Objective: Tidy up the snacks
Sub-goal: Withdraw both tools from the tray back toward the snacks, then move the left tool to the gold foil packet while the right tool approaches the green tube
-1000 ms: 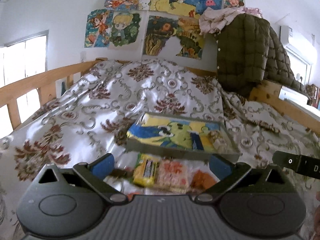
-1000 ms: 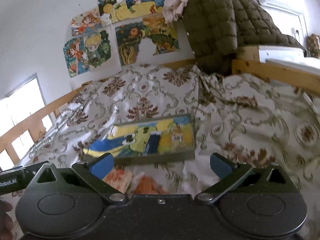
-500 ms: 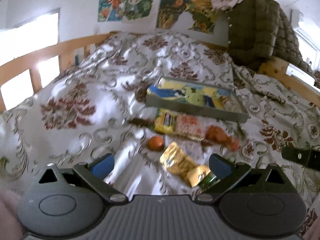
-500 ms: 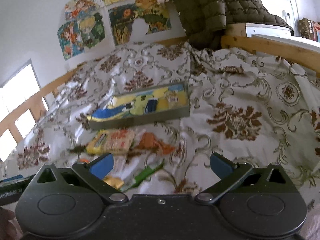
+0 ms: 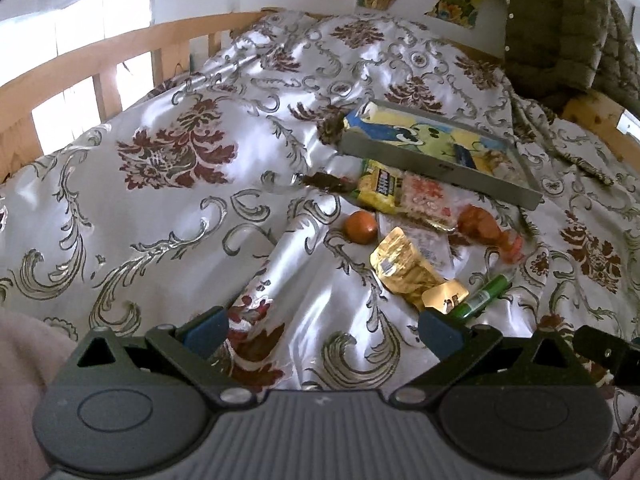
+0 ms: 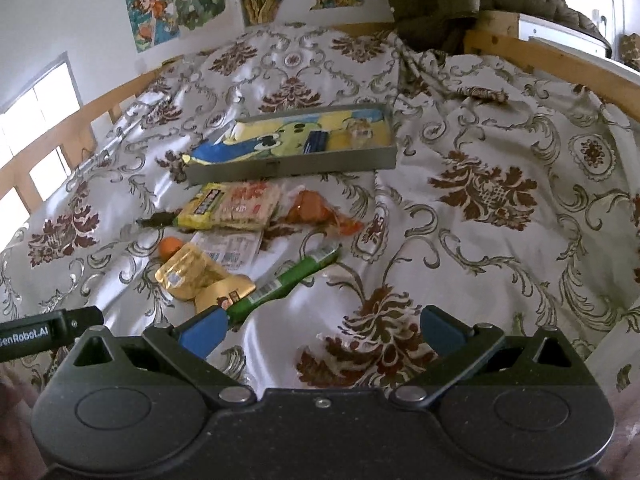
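A shallow grey tray point(image 5: 436, 166) point(image 6: 292, 166) with a cartoon picture inside lies on the bed. In front of it lie several snacks: a yellow packet point(image 5: 378, 188) point(image 6: 200, 206), a pink-printed packet point(image 5: 428, 198) point(image 6: 250, 204), an orange wrapped snack point(image 5: 482, 228) point(image 6: 312, 208), a small orange ball point(image 5: 361, 227) point(image 6: 169, 246), a gold pouch point(image 5: 404, 266) point(image 6: 192, 274) and a green stick point(image 5: 486, 294) point(image 6: 288, 280). My left gripper point(image 5: 324, 326) is open and empty, short of the snacks. My right gripper point(image 6: 320, 328) is open and empty, its left finger near the green stick.
A floral satin bedspread point(image 5: 168, 200) covers the bed. A wooden rail point(image 5: 100, 64) runs along the left and another point(image 6: 552, 64) along the right. A dark quilted jacket point(image 5: 568, 28) hangs at the head. Posters point(image 6: 176, 4) hang on the wall.
Both grippers have tilted down and pulled back from the tray. More snacks have come into view: the orange ball, gold pouch and green stick. Both stay open.
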Demonstrator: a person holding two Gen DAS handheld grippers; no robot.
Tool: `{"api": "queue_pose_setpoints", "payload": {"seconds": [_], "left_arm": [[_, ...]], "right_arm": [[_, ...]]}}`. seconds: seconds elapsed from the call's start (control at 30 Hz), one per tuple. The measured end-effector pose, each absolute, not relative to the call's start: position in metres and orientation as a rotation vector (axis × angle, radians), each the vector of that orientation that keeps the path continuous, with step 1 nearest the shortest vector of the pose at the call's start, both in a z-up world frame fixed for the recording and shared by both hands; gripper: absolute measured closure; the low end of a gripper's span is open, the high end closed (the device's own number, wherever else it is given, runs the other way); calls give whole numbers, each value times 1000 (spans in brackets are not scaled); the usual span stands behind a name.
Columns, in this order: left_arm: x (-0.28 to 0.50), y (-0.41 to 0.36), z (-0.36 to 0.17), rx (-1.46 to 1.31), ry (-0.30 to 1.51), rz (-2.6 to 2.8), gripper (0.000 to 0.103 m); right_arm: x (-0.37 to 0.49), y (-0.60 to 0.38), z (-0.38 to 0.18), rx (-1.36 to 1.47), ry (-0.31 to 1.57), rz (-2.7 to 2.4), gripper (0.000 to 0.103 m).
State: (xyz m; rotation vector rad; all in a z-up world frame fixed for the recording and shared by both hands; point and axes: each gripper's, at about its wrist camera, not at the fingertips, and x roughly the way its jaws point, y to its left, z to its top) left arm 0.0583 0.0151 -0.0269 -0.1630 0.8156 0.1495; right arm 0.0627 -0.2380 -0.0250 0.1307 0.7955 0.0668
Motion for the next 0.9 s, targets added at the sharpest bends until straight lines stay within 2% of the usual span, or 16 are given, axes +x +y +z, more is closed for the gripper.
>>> {"api": "queue_pose_setpoints", "payload": {"seconds": [0.5, 0.73, 0.9], "left_arm": [[80, 25, -34, -238, 854, 140, 0], [103, 23, -31, -248, 826, 11, 0], [127, 19, -37, -278, 870, -52, 0]], "right_arm": [[84, -238, -29, 146, 823, 93, 1], [102, -247, -27, 184, 849, 185, 1], [122, -251, -31, 201, 893, 276, 1]]}}
